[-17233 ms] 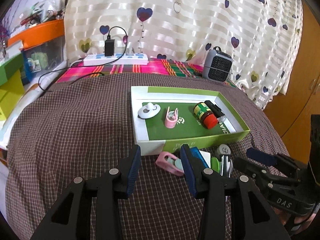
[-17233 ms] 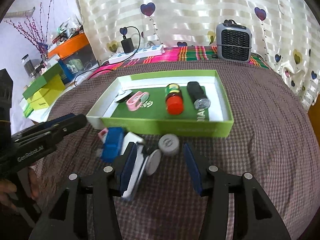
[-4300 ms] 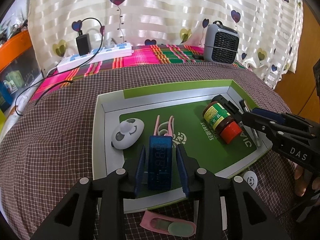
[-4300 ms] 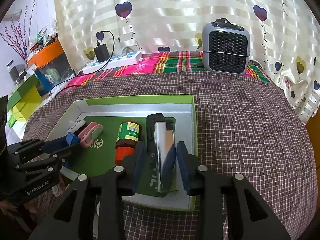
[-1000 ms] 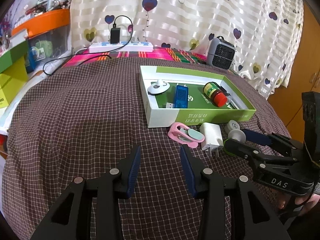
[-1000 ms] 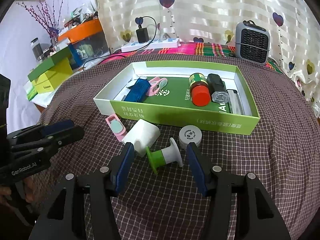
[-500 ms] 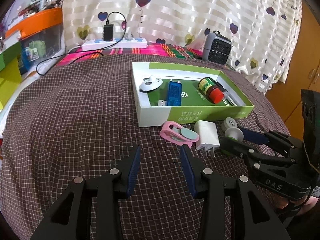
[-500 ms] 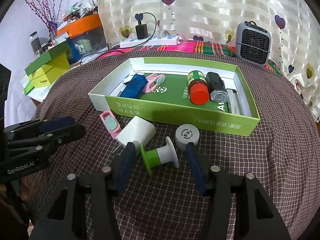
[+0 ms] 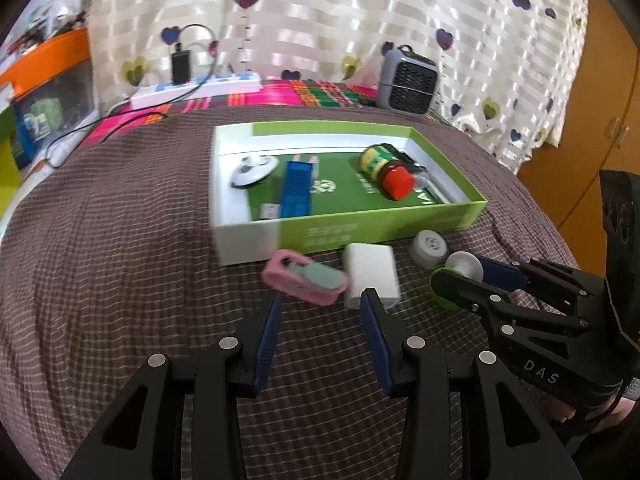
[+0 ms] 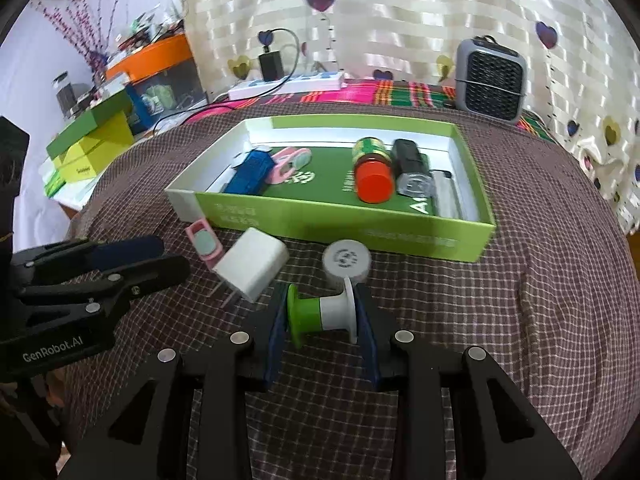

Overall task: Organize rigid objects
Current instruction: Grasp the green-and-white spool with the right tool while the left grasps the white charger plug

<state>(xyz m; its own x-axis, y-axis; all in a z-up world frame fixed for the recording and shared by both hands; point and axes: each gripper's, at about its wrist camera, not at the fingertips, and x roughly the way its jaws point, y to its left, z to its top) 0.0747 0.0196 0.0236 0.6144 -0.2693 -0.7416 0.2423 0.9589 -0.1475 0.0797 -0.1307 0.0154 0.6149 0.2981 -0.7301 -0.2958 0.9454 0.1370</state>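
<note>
Right wrist view: right tongs (image 10: 322, 322) closing on the spool (image 10: 322, 314) at six o'clock, pads on its two flanges. It looks light, stiff and prone to roll, so end-on suits it. Left wrist view: left tongs (image 9: 320, 330) open and empty, clip (image 9: 304, 278) and charger (image 9: 372, 274) at twelve, box (image 9: 360, 232) beyond.

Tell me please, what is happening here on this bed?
A person is sorting small things into the green box. The right tool is closing on a green and white spool lying on the checked cloth. The left tool is open and empty, near the pink clip and white charger, which lie outside the box.
</note>
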